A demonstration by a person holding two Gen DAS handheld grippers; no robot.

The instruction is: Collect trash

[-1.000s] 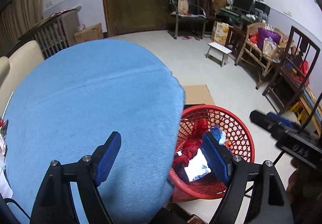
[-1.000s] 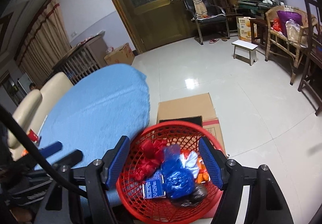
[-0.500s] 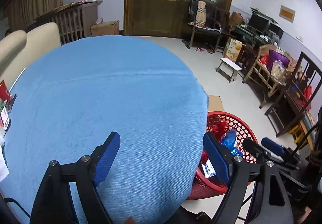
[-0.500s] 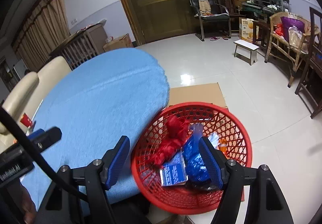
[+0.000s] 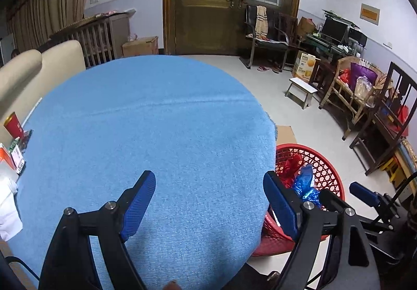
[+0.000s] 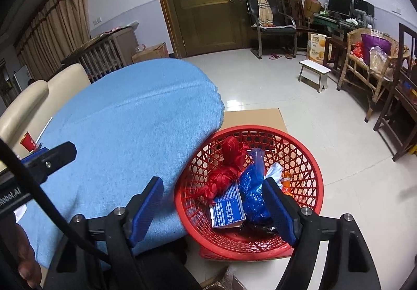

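Observation:
A red mesh basket (image 6: 310, 159) stands on the floor beside the round table, and it also shows in the left wrist view (image 5: 331, 172). Inside lie a red bag (image 6: 229, 162), a blue bag (image 6: 251, 191), a blue-and-white packet (image 6: 228, 208) and some orange scraps. My right gripper (image 6: 212, 202) hangs over the basket's near side; its jaws are opening with nothing between them. My left gripper (image 5: 208, 195) is open and empty above the blue tablecloth (image 5: 156, 133). The other gripper's blue tips (image 5: 362, 192) show at the right.
A red can (image 5: 12, 124), small boxes and white paper lie at the table's left edge. Cream chairs (image 5: 36, 68) stand behind it. Flat cardboard (image 6: 254, 118) lies under the basket. A white stool (image 6: 314, 72), wicker and dark wooden chairs line the right wall.
Both views have swung left: the tablecloth now fills the left wrist view and the basket has slid to the right. The right gripper's fingers stand wider apart.

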